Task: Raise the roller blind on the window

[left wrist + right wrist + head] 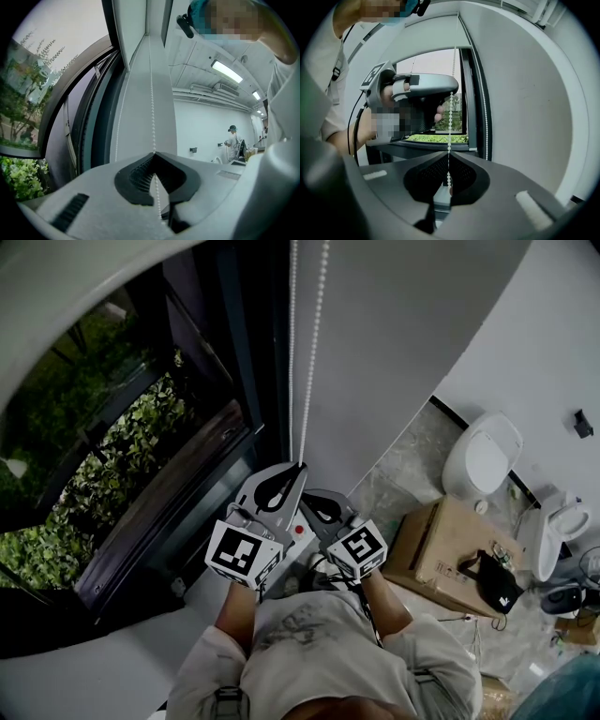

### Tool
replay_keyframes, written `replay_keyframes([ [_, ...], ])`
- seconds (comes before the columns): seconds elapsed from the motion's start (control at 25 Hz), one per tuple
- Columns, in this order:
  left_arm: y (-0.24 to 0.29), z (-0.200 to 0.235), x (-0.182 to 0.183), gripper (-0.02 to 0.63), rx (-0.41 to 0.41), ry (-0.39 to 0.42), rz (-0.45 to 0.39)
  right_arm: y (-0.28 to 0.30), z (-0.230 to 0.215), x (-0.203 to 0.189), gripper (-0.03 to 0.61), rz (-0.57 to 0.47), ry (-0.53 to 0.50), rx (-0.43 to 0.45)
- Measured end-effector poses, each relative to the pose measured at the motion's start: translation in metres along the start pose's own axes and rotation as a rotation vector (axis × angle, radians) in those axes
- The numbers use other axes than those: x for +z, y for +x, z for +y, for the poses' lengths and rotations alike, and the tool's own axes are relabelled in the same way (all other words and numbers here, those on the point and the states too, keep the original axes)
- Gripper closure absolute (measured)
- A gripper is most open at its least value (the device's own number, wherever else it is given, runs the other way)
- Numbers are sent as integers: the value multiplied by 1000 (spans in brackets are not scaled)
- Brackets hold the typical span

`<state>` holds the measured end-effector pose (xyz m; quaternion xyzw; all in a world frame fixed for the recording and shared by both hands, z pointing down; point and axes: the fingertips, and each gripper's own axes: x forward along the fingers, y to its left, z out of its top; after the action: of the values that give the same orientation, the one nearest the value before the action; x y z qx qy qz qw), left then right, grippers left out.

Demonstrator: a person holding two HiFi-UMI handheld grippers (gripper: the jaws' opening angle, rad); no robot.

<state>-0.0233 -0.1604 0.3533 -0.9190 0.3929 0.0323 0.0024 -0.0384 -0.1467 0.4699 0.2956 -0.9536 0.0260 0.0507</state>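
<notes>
A white bead chain (314,352) hangs in two strands beside the dark window frame (248,381). In the head view my left gripper (300,467) is shut on the chain, and my right gripper (309,500) sits just below it. In the left gripper view the jaw tips (153,153) meet around one strand (152,103), and the other strand (119,126) hangs free to the left. The right gripper (449,153) is shut on the same strand (451,117), with the left gripper (426,85) clamped above it. The blind's fabric cannot be made out clearly.
Greenery (122,456) shows through the glass above the dark sill (178,512). Right of the white wall (403,324), on the floor, are a toilet (483,456), a cardboard box (441,540) and a black bag (497,582). A person (233,139) stands far back.
</notes>
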Motion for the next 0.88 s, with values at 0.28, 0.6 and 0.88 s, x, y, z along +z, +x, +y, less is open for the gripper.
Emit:
replay_keyframes([
  [0.28, -1, 0, -30, 606, 8, -27, 56, 0, 1, -29, 566, 56, 23, -1],
  [0.6, -5, 1, -51, 606, 19, -57, 85, 4, 3, -50, 566, 97, 20, -2],
  [0.88, -11, -4, -80, 606, 31, -100, 133, 0, 6, -80, 566, 164, 34, -3],
])
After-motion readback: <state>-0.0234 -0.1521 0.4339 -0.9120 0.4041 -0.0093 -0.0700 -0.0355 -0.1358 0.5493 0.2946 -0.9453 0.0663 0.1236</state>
